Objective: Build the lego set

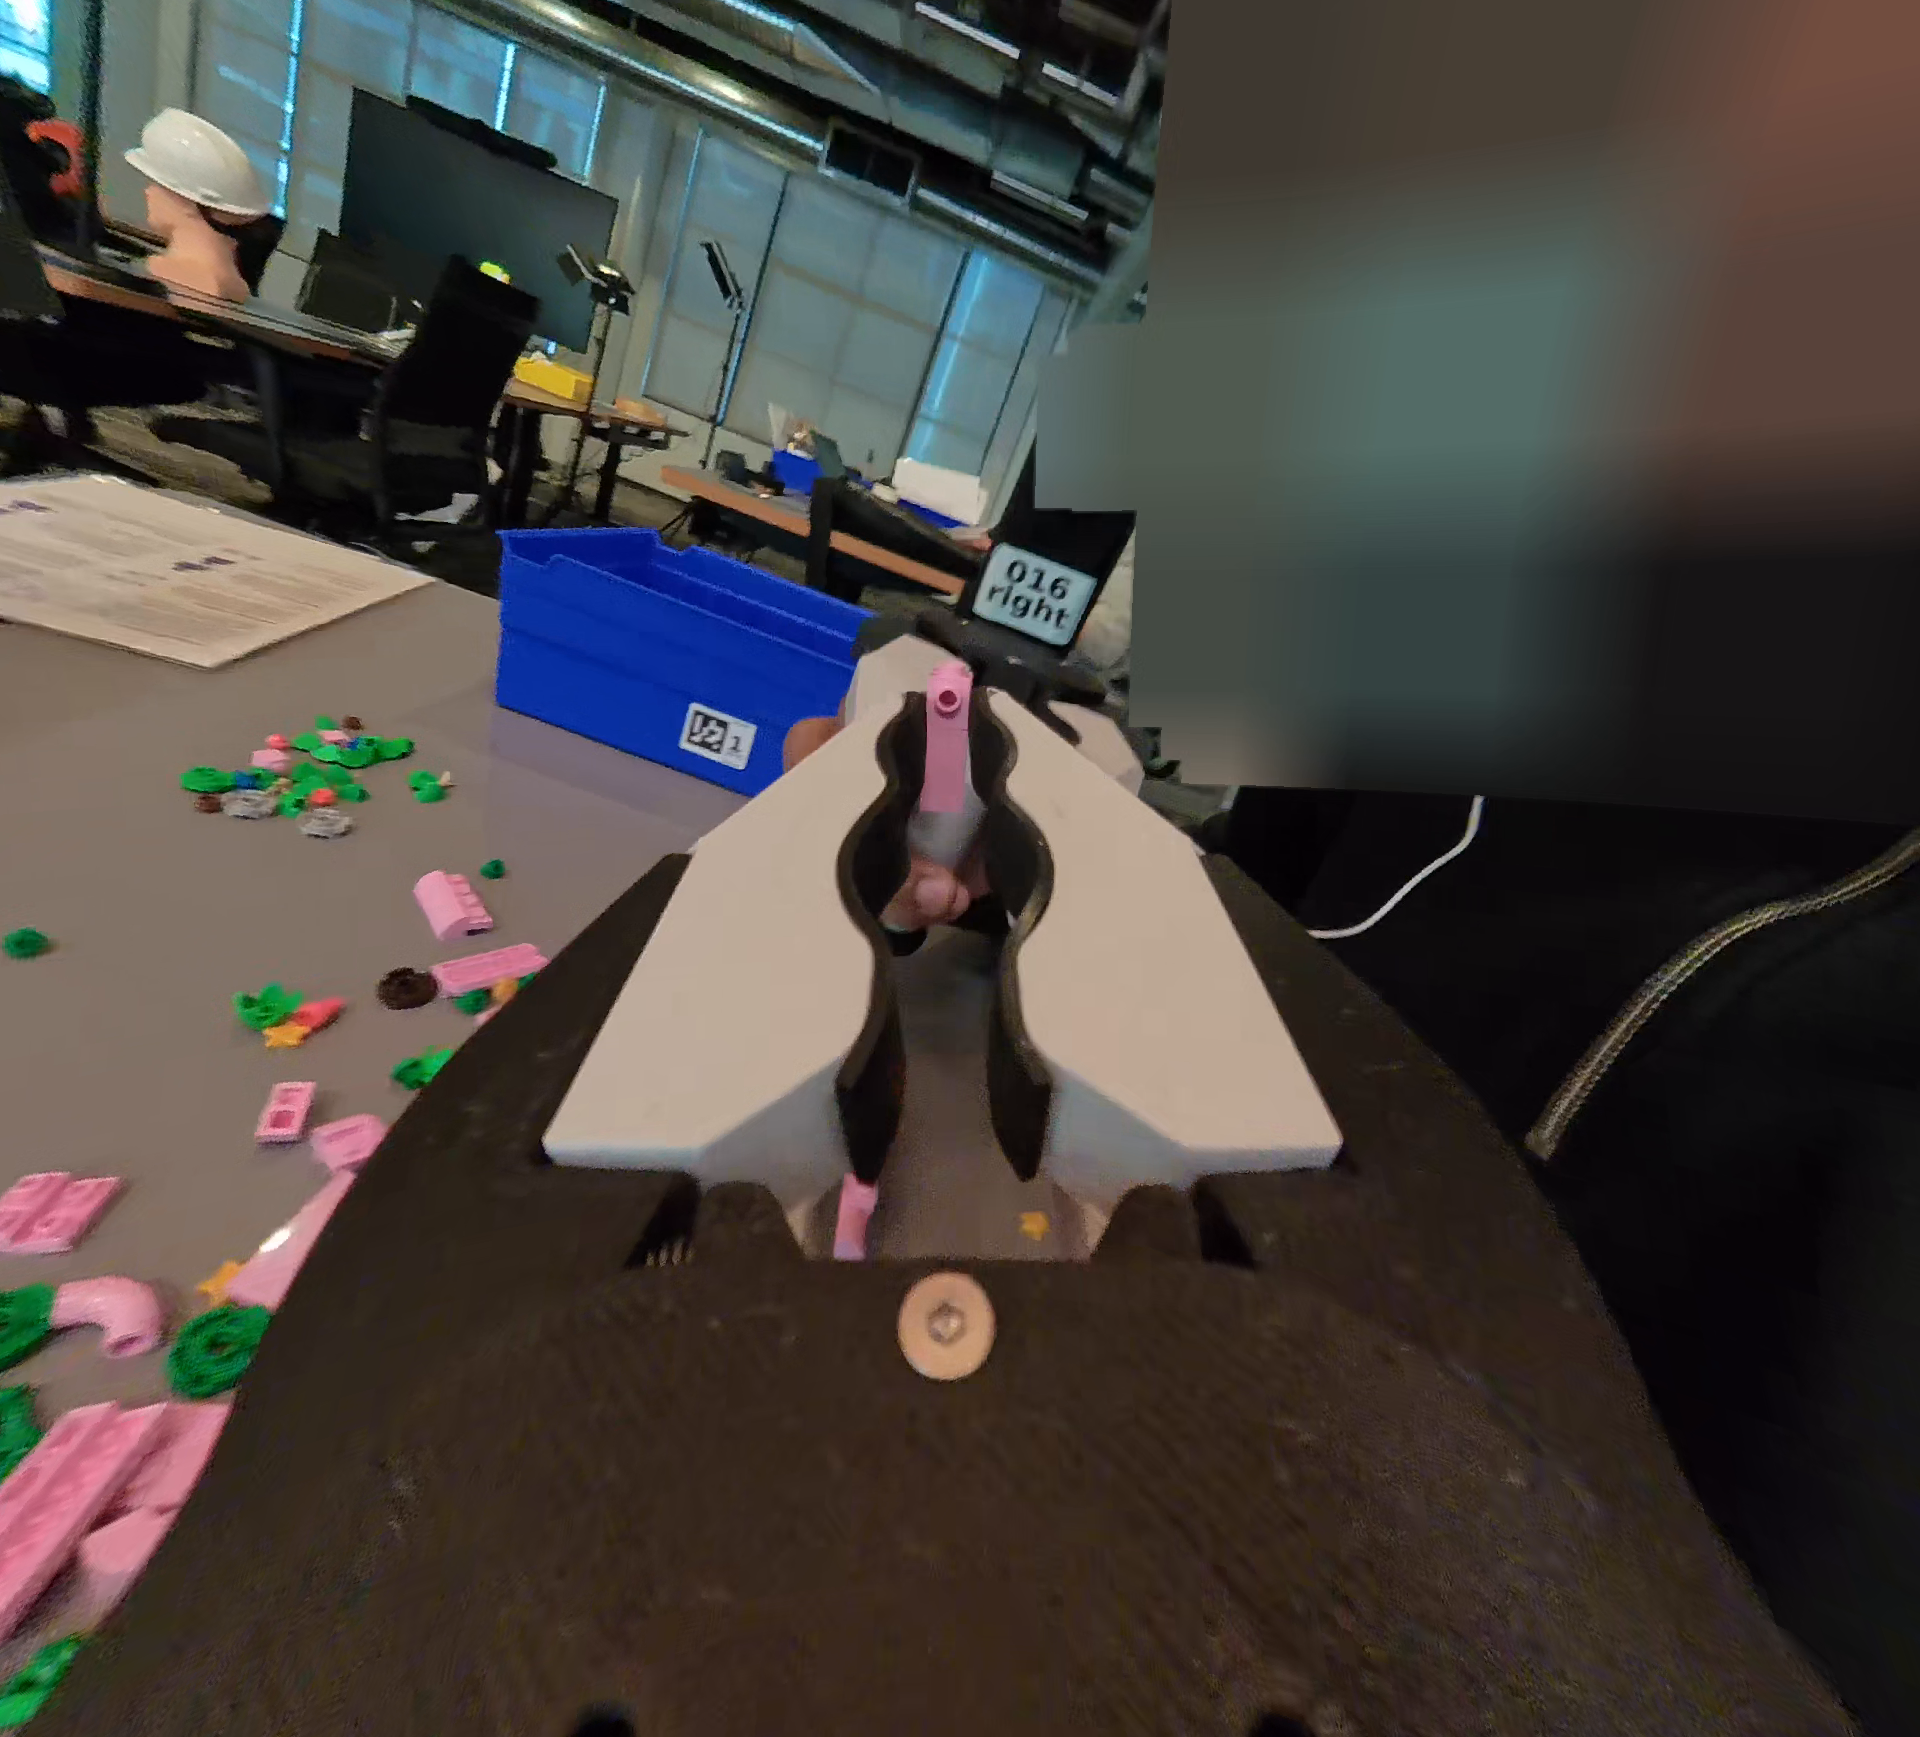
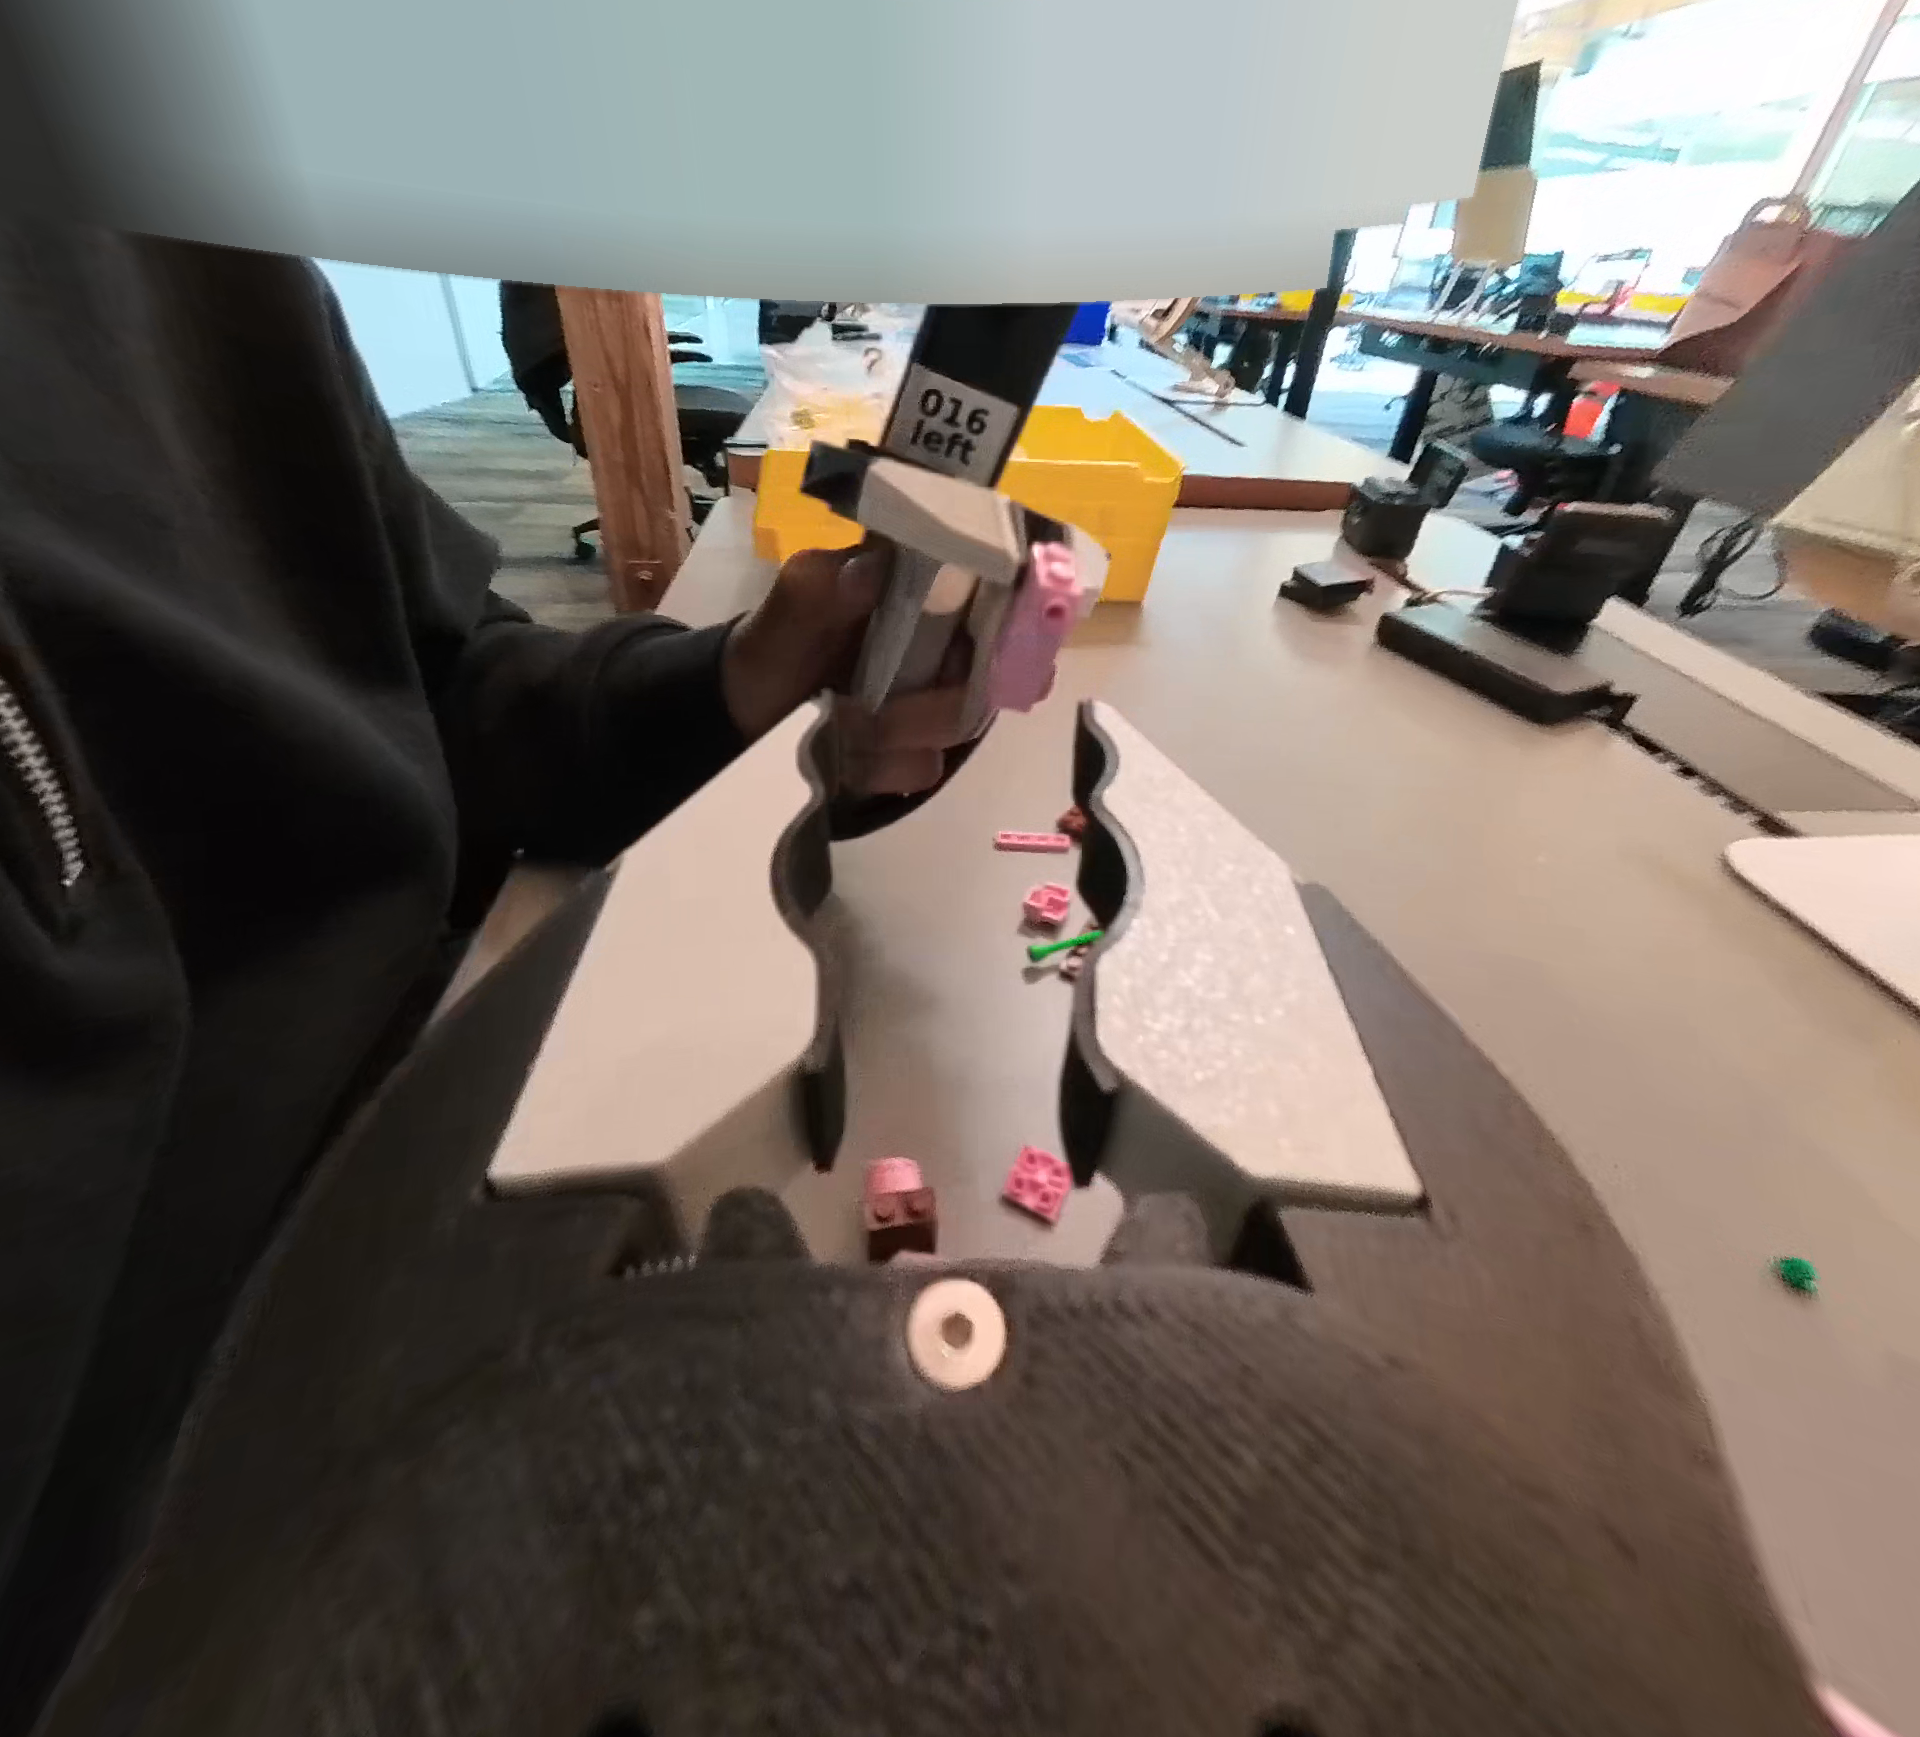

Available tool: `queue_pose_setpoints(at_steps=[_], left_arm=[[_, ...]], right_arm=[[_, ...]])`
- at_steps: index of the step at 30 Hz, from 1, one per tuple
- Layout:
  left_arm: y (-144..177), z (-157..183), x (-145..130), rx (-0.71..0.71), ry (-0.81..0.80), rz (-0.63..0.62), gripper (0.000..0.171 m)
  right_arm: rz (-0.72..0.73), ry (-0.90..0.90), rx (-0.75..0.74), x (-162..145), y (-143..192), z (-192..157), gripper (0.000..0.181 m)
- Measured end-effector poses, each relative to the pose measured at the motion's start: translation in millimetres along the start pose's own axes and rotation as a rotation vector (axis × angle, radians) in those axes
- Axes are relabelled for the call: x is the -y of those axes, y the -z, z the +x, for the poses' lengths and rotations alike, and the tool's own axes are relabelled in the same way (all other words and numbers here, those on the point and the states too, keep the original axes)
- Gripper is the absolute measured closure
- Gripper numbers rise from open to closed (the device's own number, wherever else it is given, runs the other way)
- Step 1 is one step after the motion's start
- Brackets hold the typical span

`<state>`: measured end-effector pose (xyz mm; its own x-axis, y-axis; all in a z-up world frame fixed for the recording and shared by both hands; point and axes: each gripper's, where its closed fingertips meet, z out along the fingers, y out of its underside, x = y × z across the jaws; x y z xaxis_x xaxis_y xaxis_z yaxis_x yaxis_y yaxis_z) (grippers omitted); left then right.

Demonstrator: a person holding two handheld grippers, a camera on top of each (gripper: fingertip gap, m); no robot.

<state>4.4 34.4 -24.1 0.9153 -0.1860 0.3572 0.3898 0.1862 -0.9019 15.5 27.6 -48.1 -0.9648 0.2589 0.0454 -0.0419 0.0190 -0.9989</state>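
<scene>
Left gripper (image 1: 948, 731) raised, clamped on pink brick (image 1: 945, 742); right gripper (image 2: 951, 752) spread, level.

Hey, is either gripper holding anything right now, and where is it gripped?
The left gripper pinches a pink Lego piece at its fingertips, by its flat sides. The right gripper is open and empty.

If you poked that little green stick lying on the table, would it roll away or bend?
The green stick looks thin and rounded, so a poke would probably roll or skid it across the smooth table. It seems very light, so it may flick away. It looks like hard plastic, likely stiff, though that thin it might flex slightly.
</scene>
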Motion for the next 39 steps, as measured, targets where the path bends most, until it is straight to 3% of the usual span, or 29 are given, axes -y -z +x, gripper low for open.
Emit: queue_pose_setpoints(at_steps=[7, 10, 22, 29, 33, 39], left_arm=[[-3, 0, 1, -0.075, 0.148, 0.058, 0.165], [-6, 1, 0, -0.082, 0.157, 0.057, 0.165], [-7, 1, -7, -0.086, 0.151, 0.007, 0.166], [-7, -1, -12, -0.081, 0.159, -0.03, 0.166], [-6, -2, -13, -0.074, 0.155, -0.036, 0.166], [-6, -2, -13, -0.071, 0.148, -0.031, 0.166]], right_arm=[[0.173, -0.253, 0.046, 16, 3, 8, 0.157], [0.184, -0.281, 0.05, 17, 6, 12, 0.174], [0.139, -0.271, 0.065, 14, 9, 12, 0.176], [0.147, -0.216, 0.014, 17, 13, 16, 0.164], [0.145, -0.262, 0.06, 16, 14, 15, 0.174], [0.126, -0.304, 0.088, 13, 14, 15, 0.176]])
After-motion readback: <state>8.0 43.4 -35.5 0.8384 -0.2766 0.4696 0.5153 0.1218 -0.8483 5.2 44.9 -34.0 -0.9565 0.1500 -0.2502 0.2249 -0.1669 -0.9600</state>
